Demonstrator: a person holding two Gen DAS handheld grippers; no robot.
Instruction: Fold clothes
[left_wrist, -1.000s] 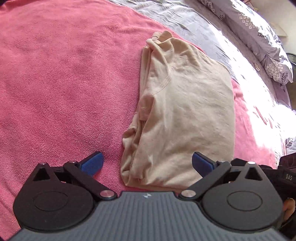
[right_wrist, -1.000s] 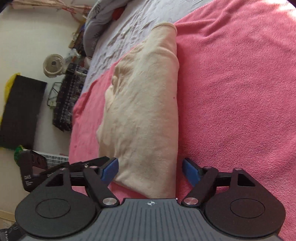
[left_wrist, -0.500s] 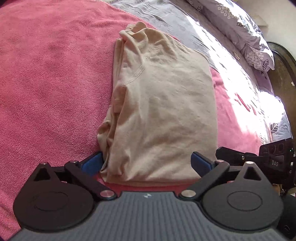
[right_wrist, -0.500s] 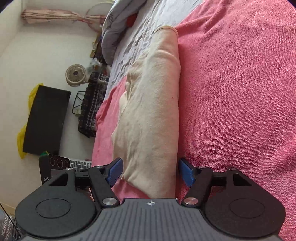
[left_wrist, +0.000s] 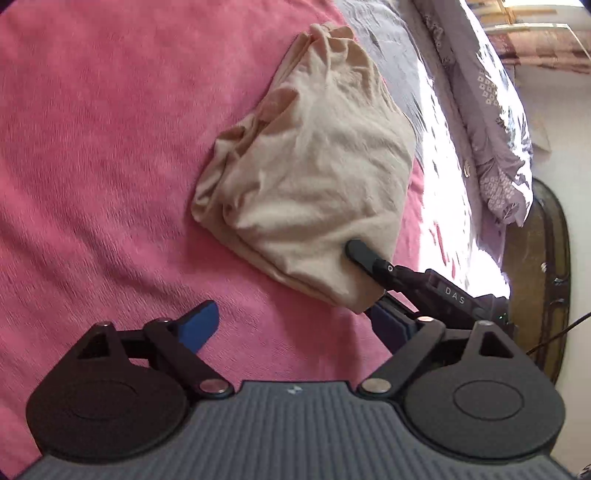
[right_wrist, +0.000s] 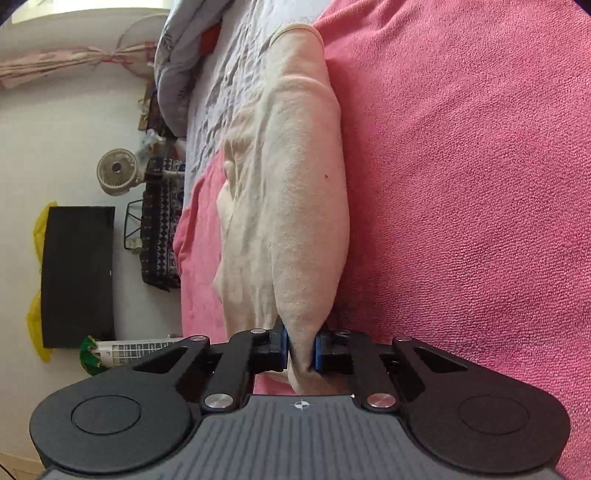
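So I've got the beige shirt (left_wrist: 310, 177) lying half folded and pretty rumpled on the pink blanket (left_wrist: 92, 147), which is spread over the bed. My right hand-held gripper (right_wrist: 301, 350) is closing on the near edge of the shirt, and the blue pads (right_wrist: 282, 349) already have a bunched fold of fabric squeezed between them, so it's grasping the shirt. From that side the cloth runs away from the pads in a long narrow strip toward the grey patterned sheet (right_wrist: 229, 74) at the far end. My left hand-held gripper (left_wrist: 295, 325) is spread wide and has nothing in it: one blue finger (left_wrist: 199, 325) sits over bare pink blanket, and the other is down by the near corner of the shirt, right beside the right hand-held gripper's black arm, which shows up in the left wrist view pressed into the fabric. I can't tell whether that second left finger actually touches the cloth. Off the side of the bed, in the right wrist view, there's a small fan (right_wrist: 118, 177), a black flat panel (right_wrist: 77, 277) against the wall and a patterned cloth (right_wrist: 160, 229) hanging over a wire rack. A lilac duvet (left_wrist: 491, 110) is heaped along the far edge of the bed.
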